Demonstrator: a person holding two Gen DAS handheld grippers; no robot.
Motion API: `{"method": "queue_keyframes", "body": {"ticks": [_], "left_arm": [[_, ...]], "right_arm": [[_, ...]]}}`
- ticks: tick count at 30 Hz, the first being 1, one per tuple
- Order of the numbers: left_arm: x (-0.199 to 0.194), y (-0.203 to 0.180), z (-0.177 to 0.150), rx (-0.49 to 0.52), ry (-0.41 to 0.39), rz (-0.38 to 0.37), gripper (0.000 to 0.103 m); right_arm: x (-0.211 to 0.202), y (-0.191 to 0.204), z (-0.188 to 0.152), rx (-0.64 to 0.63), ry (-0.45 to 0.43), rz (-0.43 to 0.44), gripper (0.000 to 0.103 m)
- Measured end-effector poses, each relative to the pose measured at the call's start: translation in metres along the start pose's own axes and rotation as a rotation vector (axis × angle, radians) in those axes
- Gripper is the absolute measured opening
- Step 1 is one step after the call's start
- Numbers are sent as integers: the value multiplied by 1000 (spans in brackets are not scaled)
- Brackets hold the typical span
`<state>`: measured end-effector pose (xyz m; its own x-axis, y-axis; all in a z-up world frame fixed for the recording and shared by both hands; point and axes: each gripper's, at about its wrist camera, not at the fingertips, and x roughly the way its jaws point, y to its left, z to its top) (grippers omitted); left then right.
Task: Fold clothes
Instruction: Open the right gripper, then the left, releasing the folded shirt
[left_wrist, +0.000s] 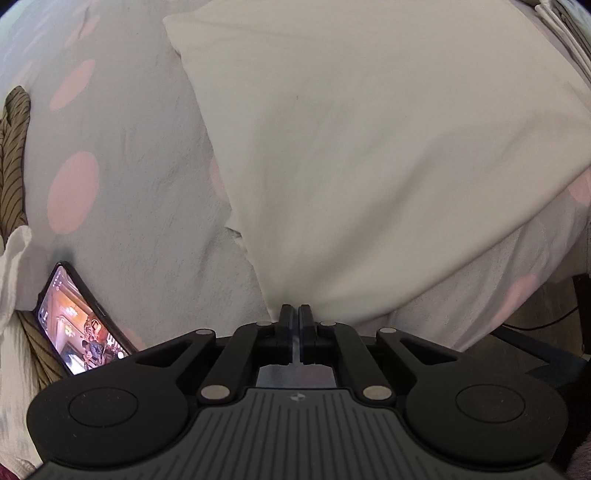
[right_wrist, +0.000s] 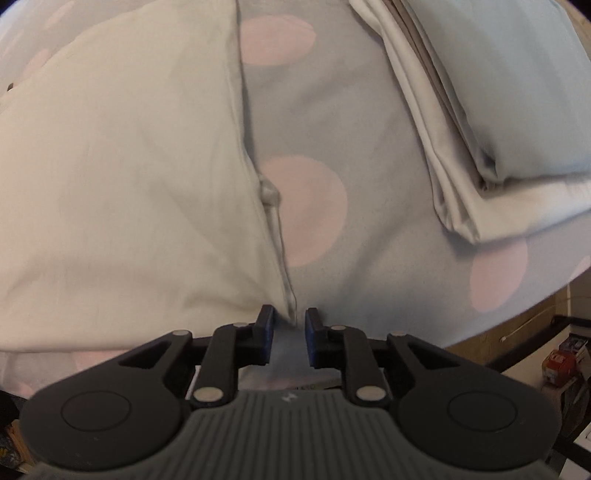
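Observation:
A cream-white garment (left_wrist: 369, 147) lies flat on a light blue bed sheet with pink dots (left_wrist: 129, 184). My left gripper (left_wrist: 294, 314) is shut at the garment's near corner, and the cloth edge seems pinched between its jaws. In the right wrist view the same garment (right_wrist: 122, 184) fills the left side. My right gripper (right_wrist: 290, 321) is open, its jaws standing on either side of the garment's near right edge and hem, just above the dotted sheet (right_wrist: 332, 147).
A lit phone (left_wrist: 79, 321) lies at the left on the bed beside striped brown cloth (left_wrist: 13, 158) and white cloth (left_wrist: 14, 266). Folded pale blue and white linens (right_wrist: 498, 110) are stacked at the right. The bed's edge and floor clutter (right_wrist: 557, 362) are at lower right.

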<state>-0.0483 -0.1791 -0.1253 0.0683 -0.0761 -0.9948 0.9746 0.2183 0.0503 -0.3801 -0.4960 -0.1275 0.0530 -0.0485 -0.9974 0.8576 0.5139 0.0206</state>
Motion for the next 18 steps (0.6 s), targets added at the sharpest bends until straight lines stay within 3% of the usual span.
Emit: {"method": "queue_keyframes", "body": {"ticks": [4,6,8,11,14,18], "left_arm": [[-18,5,3,-38,-67,16,5],[-27,12,8,-85,-110,-3,11],[-32,18,18,-131,-144,-1,15],[-33,19,30,-166,-168,34,15],[-30,28,48,-211,-187,29,15],[-26,35,70,-244,-208,3,15]], "right_arm": [[-28,-10,7,63,-140,82,22],[-37,-14,14,98,-214,149,42],[-41,-16,23,120,-268,188,47],[-34,-12,36,120,-292,193,49],[-27,-1,49,114,-290,188,49],[-14,6,67,108,-294,242,49]]}}
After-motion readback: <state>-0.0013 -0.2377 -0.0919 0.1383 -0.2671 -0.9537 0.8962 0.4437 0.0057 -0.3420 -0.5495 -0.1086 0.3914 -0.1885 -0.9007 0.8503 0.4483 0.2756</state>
